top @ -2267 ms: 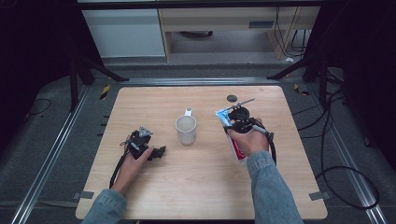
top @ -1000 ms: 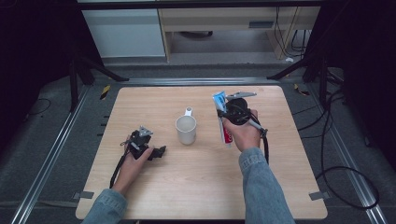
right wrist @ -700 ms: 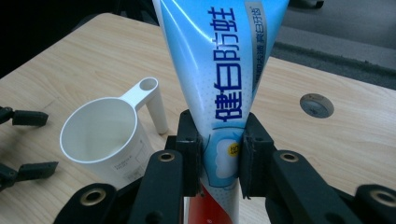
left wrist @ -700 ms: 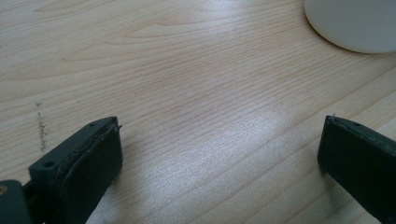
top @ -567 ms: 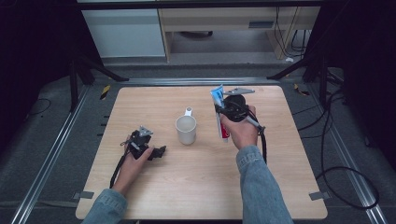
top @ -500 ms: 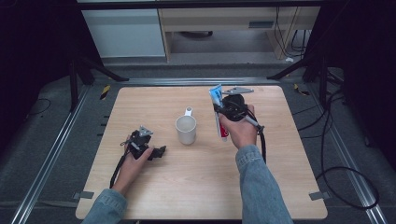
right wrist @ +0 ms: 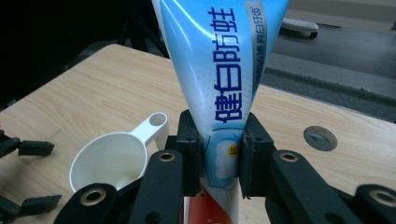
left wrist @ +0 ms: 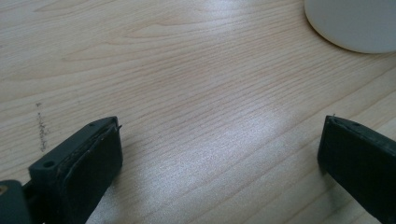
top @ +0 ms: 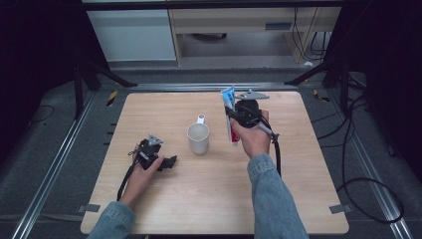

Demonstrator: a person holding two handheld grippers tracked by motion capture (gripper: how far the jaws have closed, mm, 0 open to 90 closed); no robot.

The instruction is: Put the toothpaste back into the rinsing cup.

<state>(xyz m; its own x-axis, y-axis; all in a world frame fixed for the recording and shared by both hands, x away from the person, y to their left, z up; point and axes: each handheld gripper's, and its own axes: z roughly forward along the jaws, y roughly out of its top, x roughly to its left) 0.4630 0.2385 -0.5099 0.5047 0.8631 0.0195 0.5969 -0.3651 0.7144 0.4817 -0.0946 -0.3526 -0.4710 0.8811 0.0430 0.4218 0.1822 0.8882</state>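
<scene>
Tube pinched, not yet delivered
Right gripper (right wrist: pixel 219 161) jaws pinch the blue-and-white plastic toothpaste tube (right wrist: pixel 224 70); white plastic cup (right wrist: pixel 114 161) beside them. Left gripper (left wrist: pixel 219 158) jaws spread, empty.

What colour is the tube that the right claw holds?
The tube is light blue with white, red at its lower end; the right gripper view shows it best.

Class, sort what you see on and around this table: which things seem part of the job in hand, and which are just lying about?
In use, probably:
toothpaste tube, clamped in the right gripper
white cup
left gripper, open on the table

Lying about:
cables on the floor
</scene>
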